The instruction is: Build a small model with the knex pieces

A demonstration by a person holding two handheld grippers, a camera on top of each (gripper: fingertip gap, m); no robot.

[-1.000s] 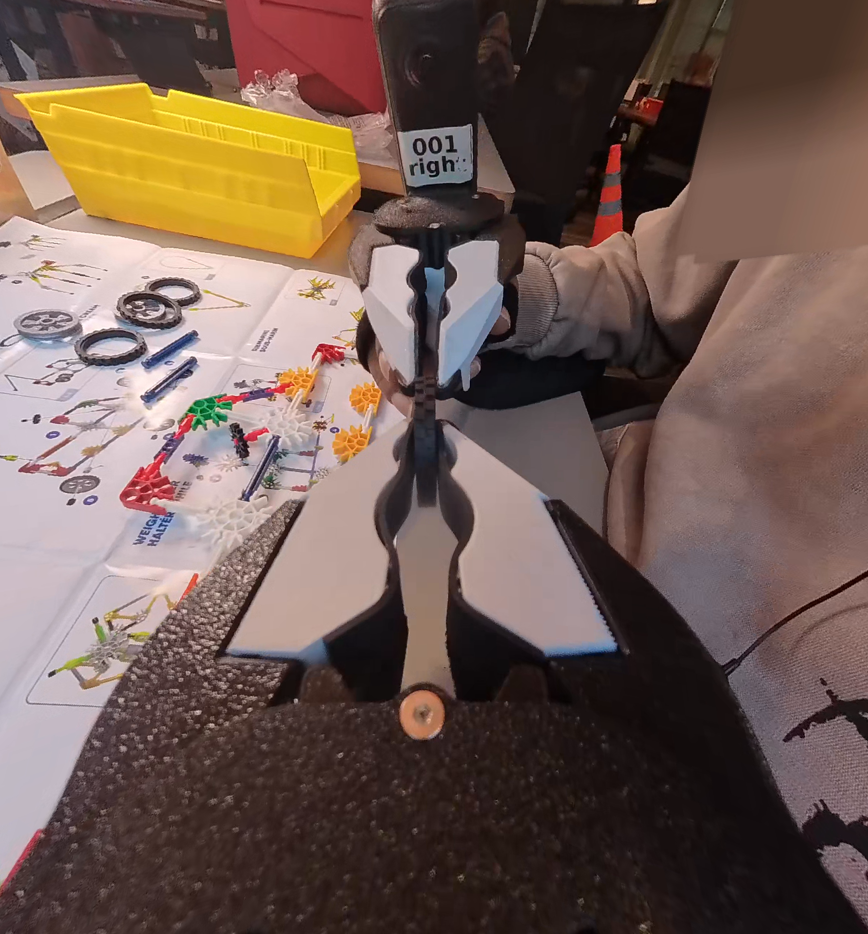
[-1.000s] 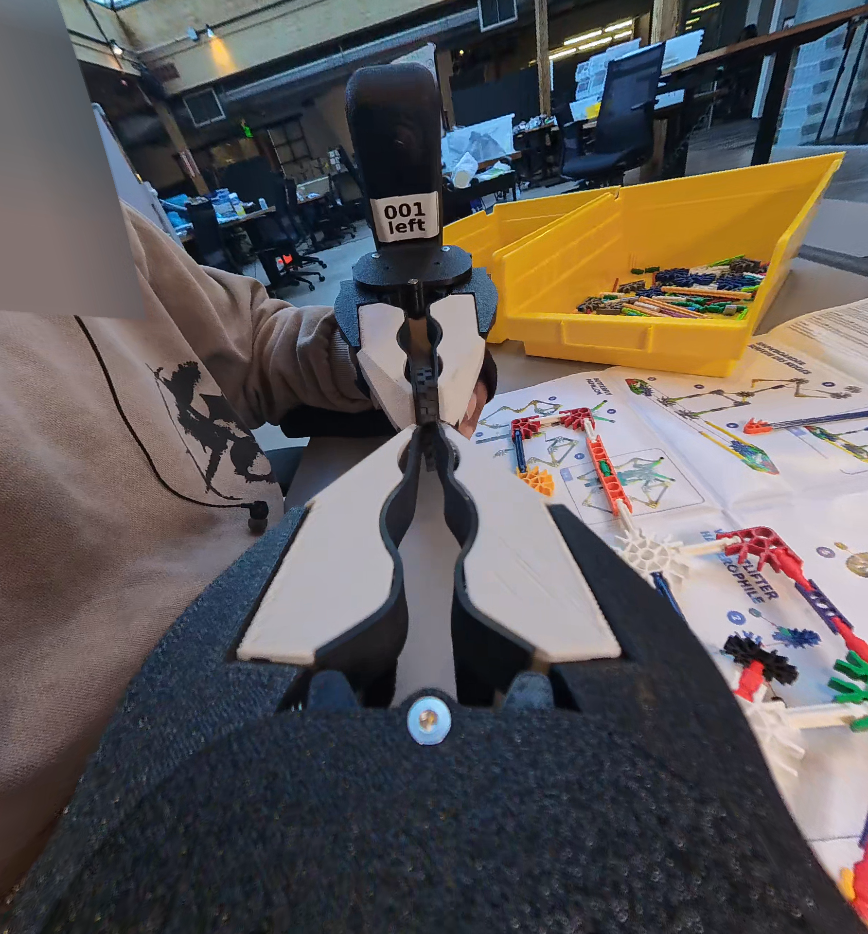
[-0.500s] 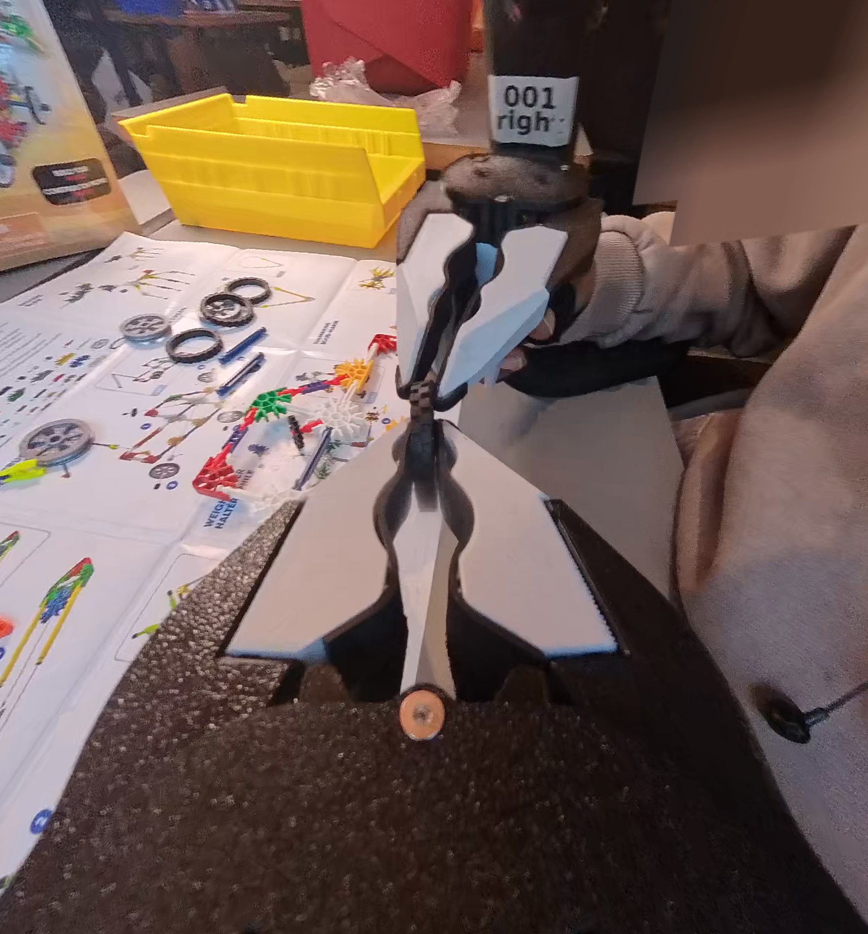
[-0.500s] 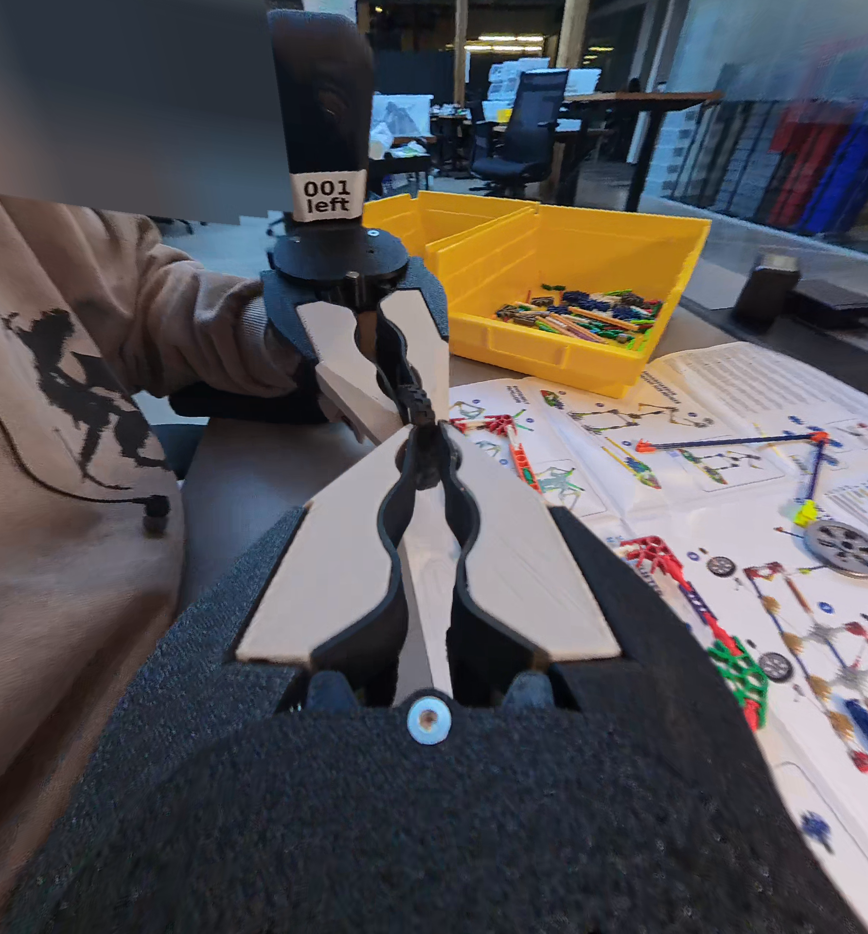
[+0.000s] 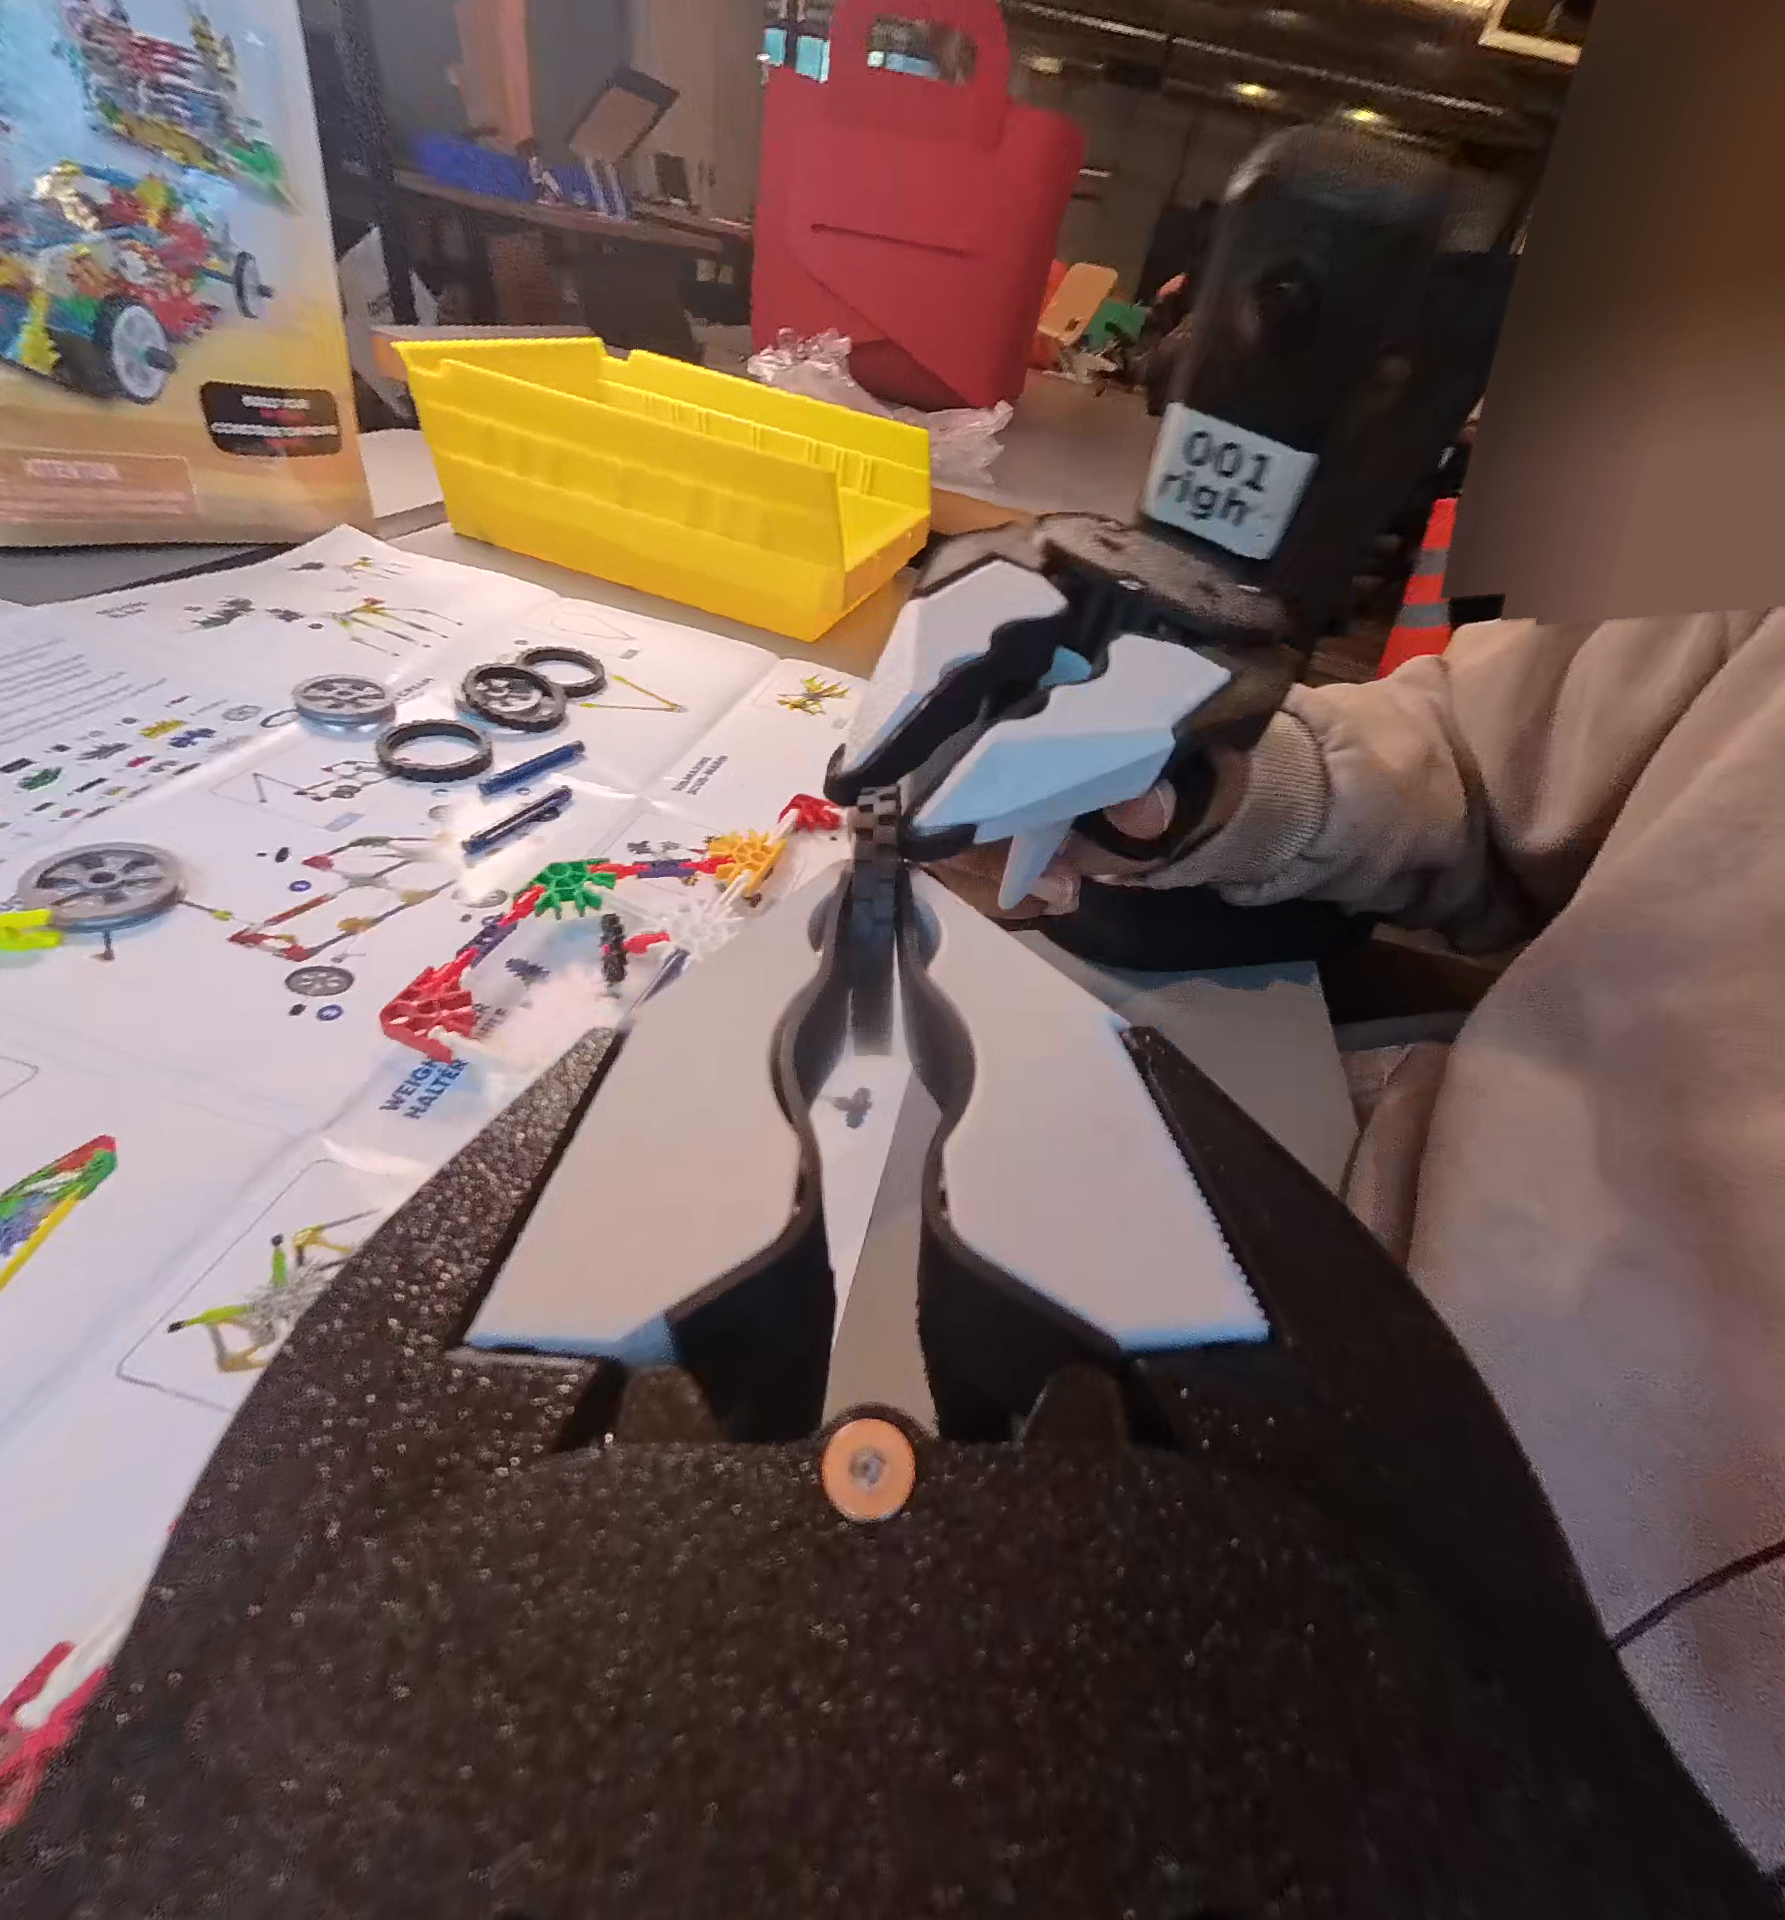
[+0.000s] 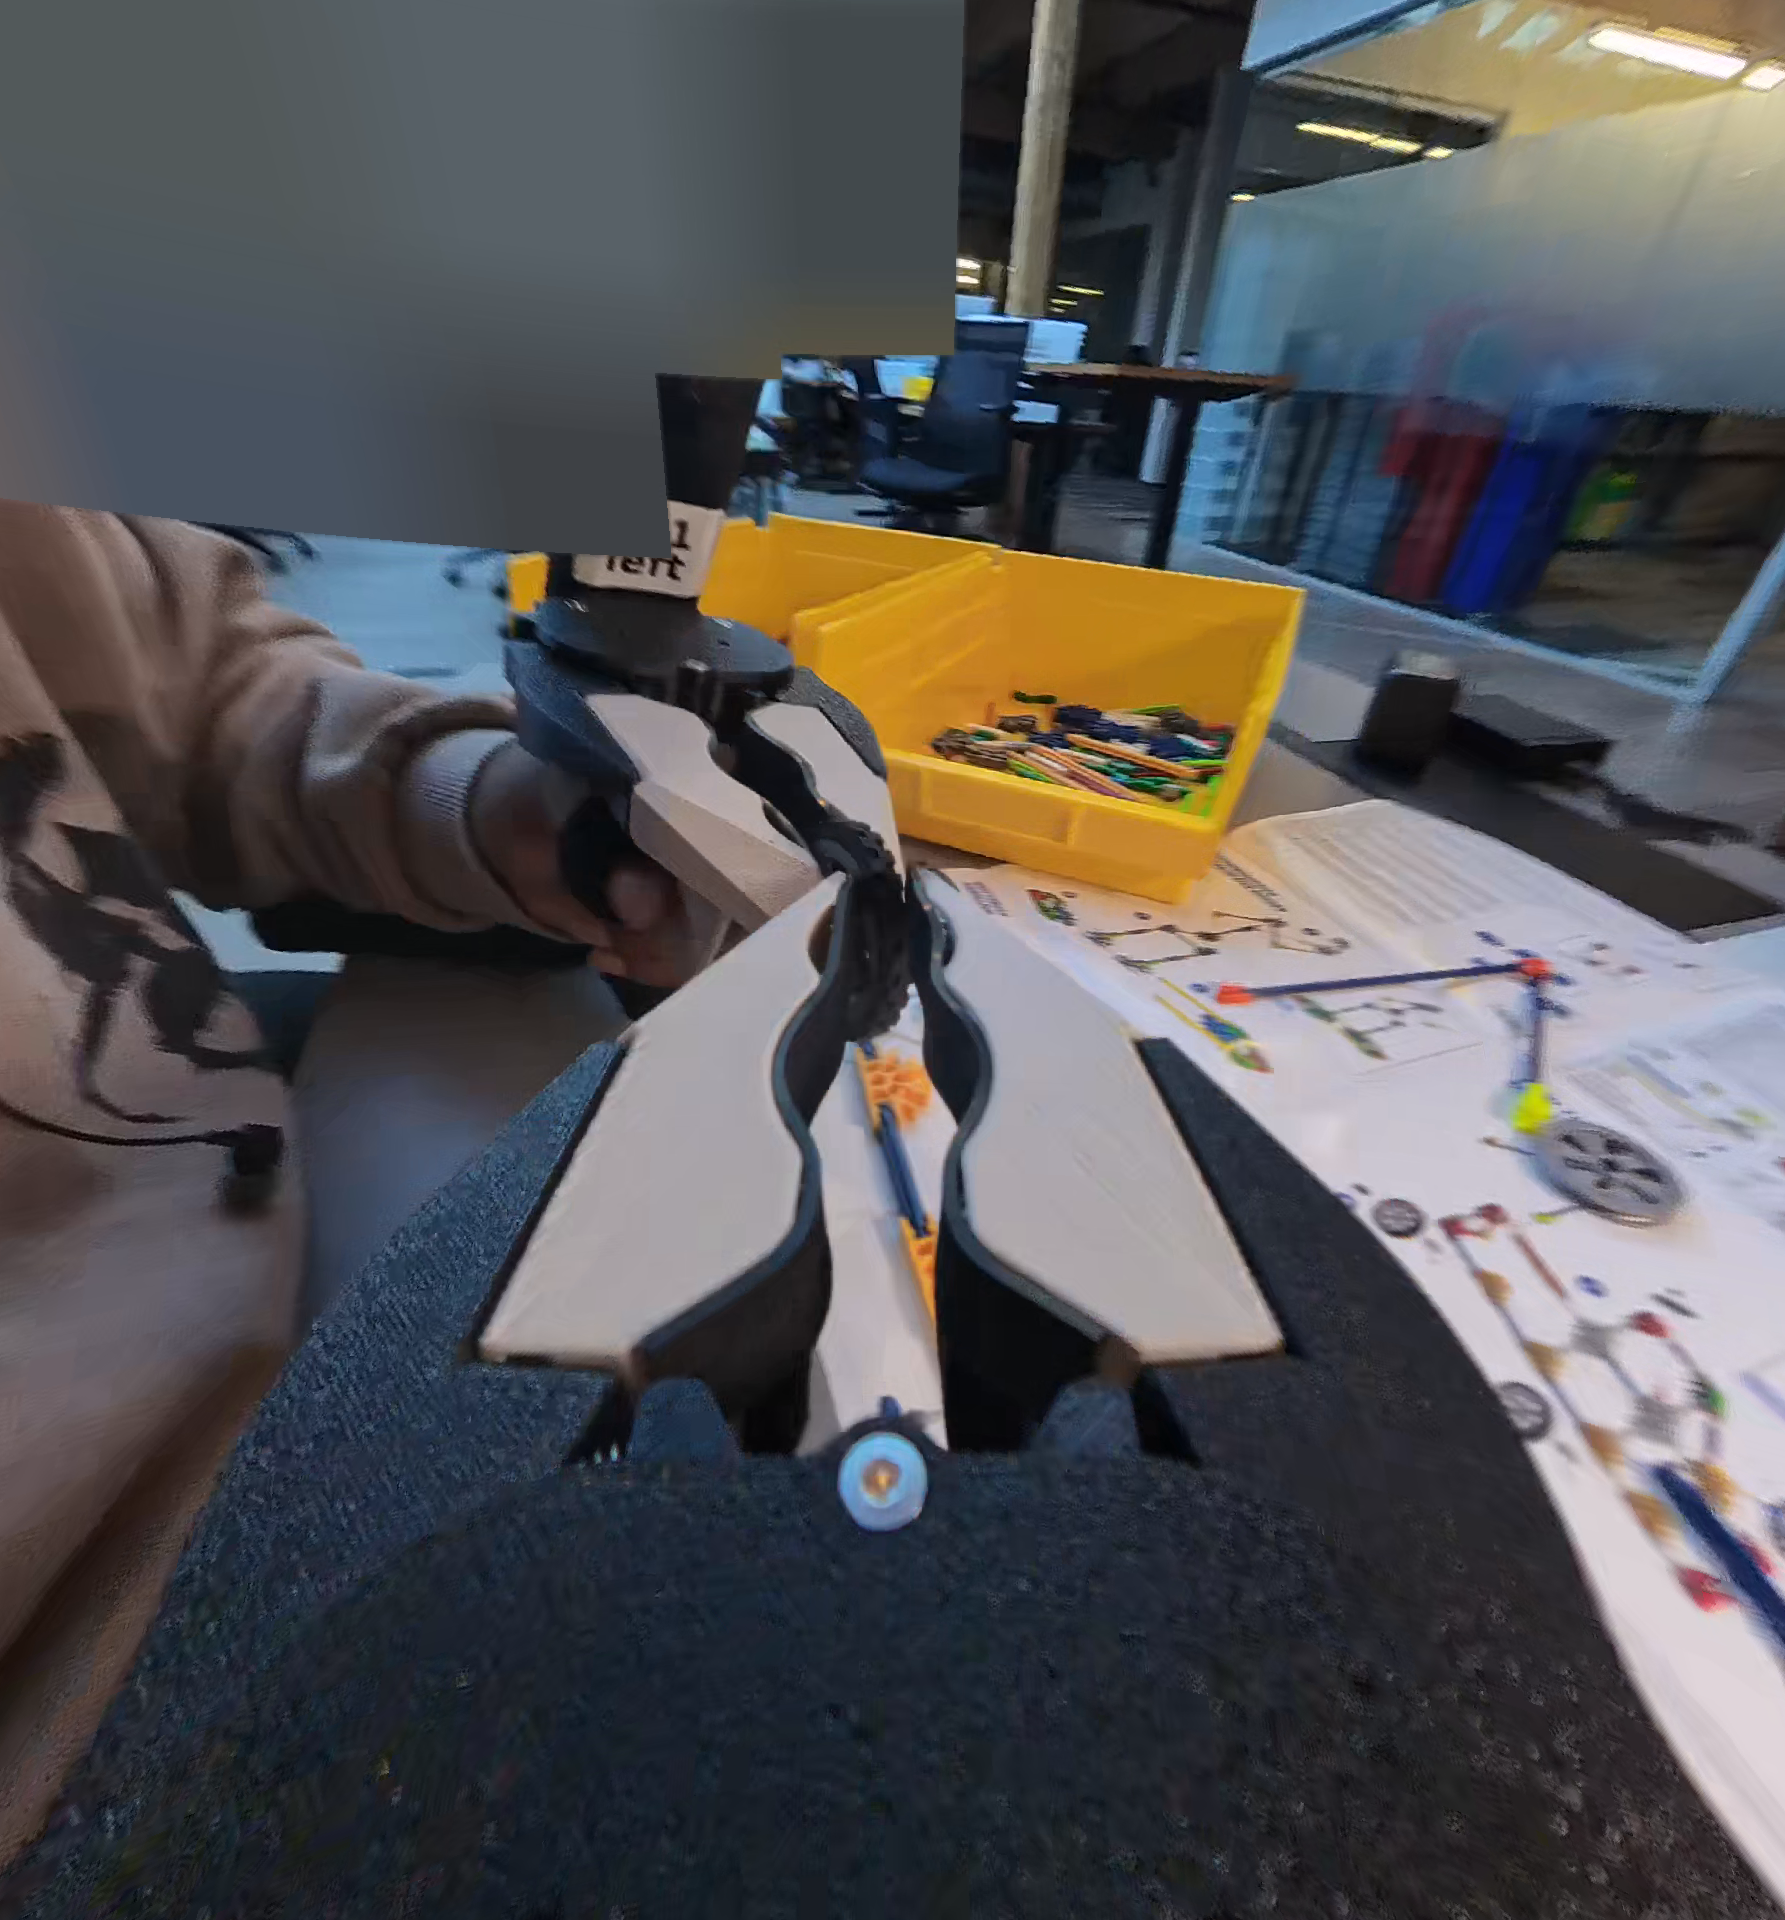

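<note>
- Centre frame, we hold our left gripper (image 5: 872,909) and right gripper (image 6: 875,914) tip to tip, both pinched narrow on one small black tyre (image 5: 880,831) above the table.
- Left of centre, a part-built rod model (image 5: 576,904) lies on the instruction sheet (image 5: 192,1039).
- The yellow bin (image 5: 659,499) stands upper left, well apart, and a sleeve (image 5: 1387,790) crowds the right.

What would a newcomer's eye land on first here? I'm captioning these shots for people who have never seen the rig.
First, the two grippers meeting tip to tip above the table edge: the left gripper and the right gripper both pinch one small black toothed piece. Next, the yellow bin of coloured rods behind them, and the colourful rod-and-connector model lying on the instruction sheet.
</note>
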